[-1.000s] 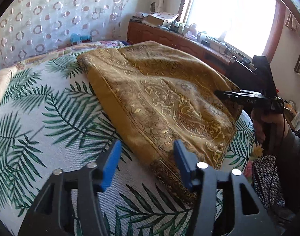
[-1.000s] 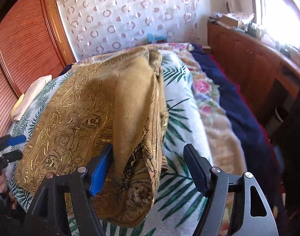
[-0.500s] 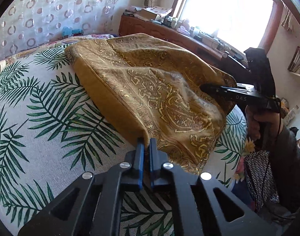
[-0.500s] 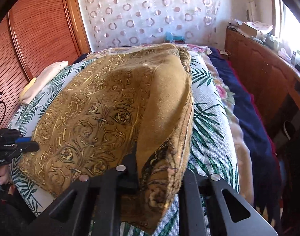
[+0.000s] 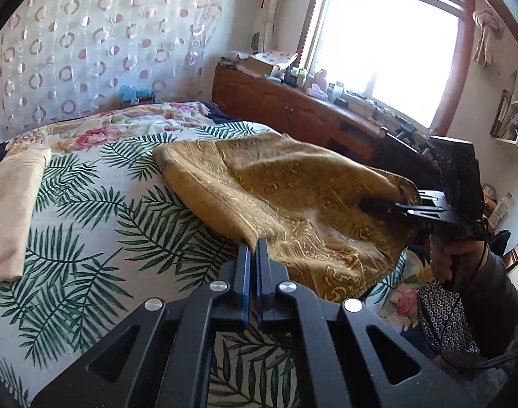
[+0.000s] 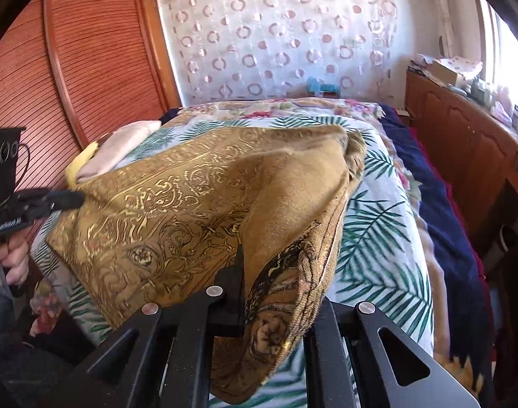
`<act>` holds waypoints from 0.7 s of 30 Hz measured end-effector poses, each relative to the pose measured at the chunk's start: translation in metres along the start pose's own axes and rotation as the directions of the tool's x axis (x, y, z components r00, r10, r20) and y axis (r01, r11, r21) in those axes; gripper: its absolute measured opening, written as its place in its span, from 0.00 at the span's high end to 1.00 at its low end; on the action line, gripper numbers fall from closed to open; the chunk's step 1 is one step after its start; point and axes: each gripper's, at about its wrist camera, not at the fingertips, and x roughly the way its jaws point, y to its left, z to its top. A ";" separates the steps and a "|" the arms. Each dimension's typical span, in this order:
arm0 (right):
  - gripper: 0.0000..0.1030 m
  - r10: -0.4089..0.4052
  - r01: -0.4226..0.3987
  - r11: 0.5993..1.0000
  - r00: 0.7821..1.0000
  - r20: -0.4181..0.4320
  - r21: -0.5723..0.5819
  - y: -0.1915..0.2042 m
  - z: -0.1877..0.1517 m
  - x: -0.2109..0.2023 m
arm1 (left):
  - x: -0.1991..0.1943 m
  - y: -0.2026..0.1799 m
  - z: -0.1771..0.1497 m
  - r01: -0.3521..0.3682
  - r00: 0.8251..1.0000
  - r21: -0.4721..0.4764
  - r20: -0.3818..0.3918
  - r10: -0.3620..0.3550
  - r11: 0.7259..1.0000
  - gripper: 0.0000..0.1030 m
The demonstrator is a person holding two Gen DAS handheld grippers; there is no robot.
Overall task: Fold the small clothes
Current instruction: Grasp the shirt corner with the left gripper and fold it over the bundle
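Pinching one gold cloth (image 5: 293, 187): left gripper (image 5: 253, 248), right gripper (image 6: 241, 255), two corners.

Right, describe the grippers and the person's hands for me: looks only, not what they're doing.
Both grippers are matte black with triangular cut-outs and round silver bolts. The left gripper has blue finger pads. The right gripper has pale lettering on its side, a boxy black top and a thin black cable. The right hand is bare, with a dark grey sleeve.

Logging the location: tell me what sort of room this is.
Most likely a home bedroom: a bed under a palm-leaf printed sheet, a long wooden cabinet below the bright window, and a slatted wooden wardrobe door.
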 end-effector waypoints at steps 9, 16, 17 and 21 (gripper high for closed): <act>0.66 -0.064 0.065 0.997 0.997 -0.036 0.034 -0.014 -0.020 -0.011 | 0.019 0.009 -0.030 -0.036 0.994 0.009 -0.102 0.036 0.999 0.97; 0.57 -0.138 0.137 0.989 0.990 0.004 0.058 -0.019 -0.023 -0.025 | 0.029 0.015 -0.050 -0.058 0.986 -0.030 -0.160 0.052 0.998 0.95; 0.57 -0.135 0.134 0.990 0.991 0.012 0.051 -0.015 -0.023 -0.028 | 0.030 0.015 -0.052 -0.063 0.984 -0.028 -0.167 0.058 0.998 0.89; 0.57 -0.120 0.120 0.993 0.992 0.034 0.008 -0.002 -0.027 -0.030 | 0.034 0.010 -0.063 -0.055 0.978 -0.017 -0.202 0.051 0.998 0.69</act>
